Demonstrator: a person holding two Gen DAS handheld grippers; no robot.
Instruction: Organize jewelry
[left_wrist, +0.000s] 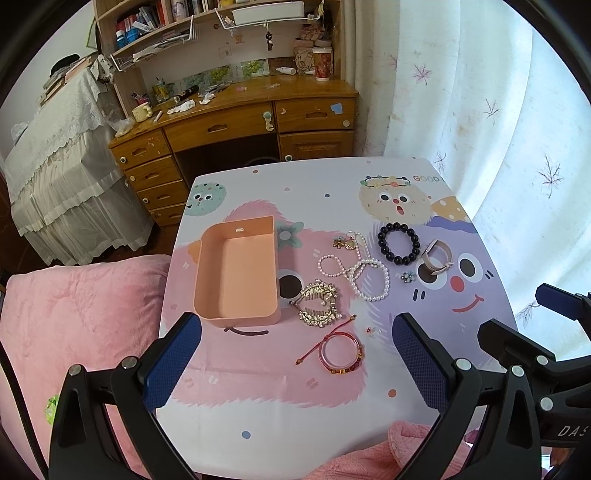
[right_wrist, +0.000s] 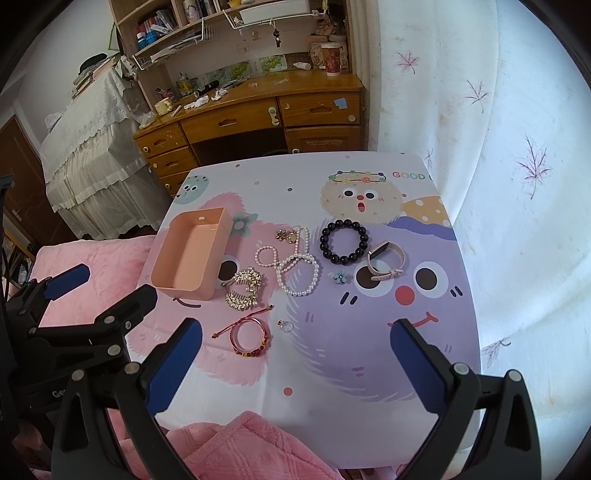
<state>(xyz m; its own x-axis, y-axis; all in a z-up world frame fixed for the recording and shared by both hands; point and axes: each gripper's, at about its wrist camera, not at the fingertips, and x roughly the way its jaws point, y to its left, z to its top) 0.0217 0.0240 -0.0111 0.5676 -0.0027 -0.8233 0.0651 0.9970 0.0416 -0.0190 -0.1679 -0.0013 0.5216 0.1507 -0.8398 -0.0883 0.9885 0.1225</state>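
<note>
An empty peach box (left_wrist: 236, 273) (right_wrist: 188, 254) sits at the table's left. To its right lie a gold hair claw (left_wrist: 318, 303) (right_wrist: 243, 288), a pearl necklace (left_wrist: 360, 271) (right_wrist: 295, 269), a black bead bracelet (left_wrist: 399, 244) (right_wrist: 344, 242), a pink watch (left_wrist: 437, 260) (right_wrist: 386, 260), a red bracelet (left_wrist: 340, 352) (right_wrist: 249, 338), a small ring (left_wrist: 371, 331) (right_wrist: 285, 325), a blue flower piece (left_wrist: 407, 277) (right_wrist: 339, 277) and a gold charm (left_wrist: 345, 243) (right_wrist: 287, 236). My left gripper (left_wrist: 297, 363) is open and empty above the near edge. My right gripper (right_wrist: 295, 363) is open and empty there too.
The table (left_wrist: 258, 417) wears a cartoon-print cloth. A pink blanket (left_wrist: 77, 321) lies left and in front. A wooden desk (left_wrist: 236, 122) with shelves stands behind, a lace-covered piece (left_wrist: 55, 147) at left, white curtains (left_wrist: 498, 129) at right.
</note>
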